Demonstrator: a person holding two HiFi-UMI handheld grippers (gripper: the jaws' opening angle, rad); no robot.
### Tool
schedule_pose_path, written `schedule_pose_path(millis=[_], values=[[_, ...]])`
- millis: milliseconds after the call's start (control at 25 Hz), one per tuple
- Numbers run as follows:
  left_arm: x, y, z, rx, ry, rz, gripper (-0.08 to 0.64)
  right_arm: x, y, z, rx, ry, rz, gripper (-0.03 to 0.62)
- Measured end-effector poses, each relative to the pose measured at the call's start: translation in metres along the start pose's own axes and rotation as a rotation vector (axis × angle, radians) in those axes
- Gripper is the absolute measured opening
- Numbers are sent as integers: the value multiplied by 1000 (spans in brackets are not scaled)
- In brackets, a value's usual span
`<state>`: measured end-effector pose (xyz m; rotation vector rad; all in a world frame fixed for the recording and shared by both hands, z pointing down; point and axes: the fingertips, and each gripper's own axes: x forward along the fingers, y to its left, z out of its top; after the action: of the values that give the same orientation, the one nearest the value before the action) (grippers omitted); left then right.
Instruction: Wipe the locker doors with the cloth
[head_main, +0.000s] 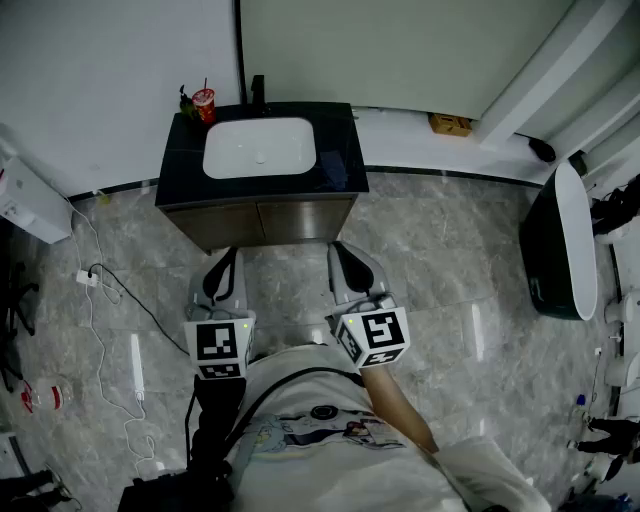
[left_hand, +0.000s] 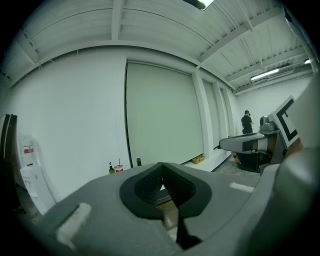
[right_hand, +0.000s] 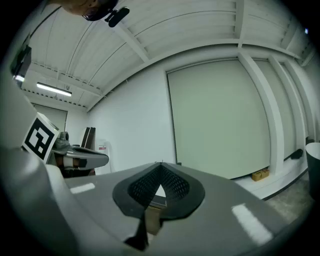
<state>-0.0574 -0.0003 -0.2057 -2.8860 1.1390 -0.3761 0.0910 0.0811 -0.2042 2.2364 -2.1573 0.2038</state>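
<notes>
Holding both tools clenched on nothing: left gripper (left_hand: 162, 172) and right gripper (right_hand: 160, 172) each show pads pressed together with no fabric between. Cloth not found in any view, neither in the jaws nor on the surfaces ahead. Doors (head_main: 262, 222), taken to be the locker doors, stand just ahead of both tips and a little below, not touching. Risk one: going in like this would put bare tips on the panel, likely scuffing it and wiping nothing, because no cloth is in hand. Risk two: counter (head_main: 178, 170) sits directly above the doors, so a high stroke could knock its edge. Beyond that, sink (head_main: 260, 148), with cup (head_main: 204, 103) and bottle (head_main: 185, 98) at the far left corner. Cable (head_main: 112, 292) trails on the floor left of the left gripper, a possible snag for feet.
</notes>
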Motion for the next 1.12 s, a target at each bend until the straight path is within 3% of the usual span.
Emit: schedule_pose_path(millis=[600, 1120], values=[[10, -11, -3, -16, 21, -18, 2, -5, -9, -7, 22, 1, 11, 3], [27, -53, -3, -92, 43, -45, 2, -23, -42, -24, 40, 45, 31, 5]])
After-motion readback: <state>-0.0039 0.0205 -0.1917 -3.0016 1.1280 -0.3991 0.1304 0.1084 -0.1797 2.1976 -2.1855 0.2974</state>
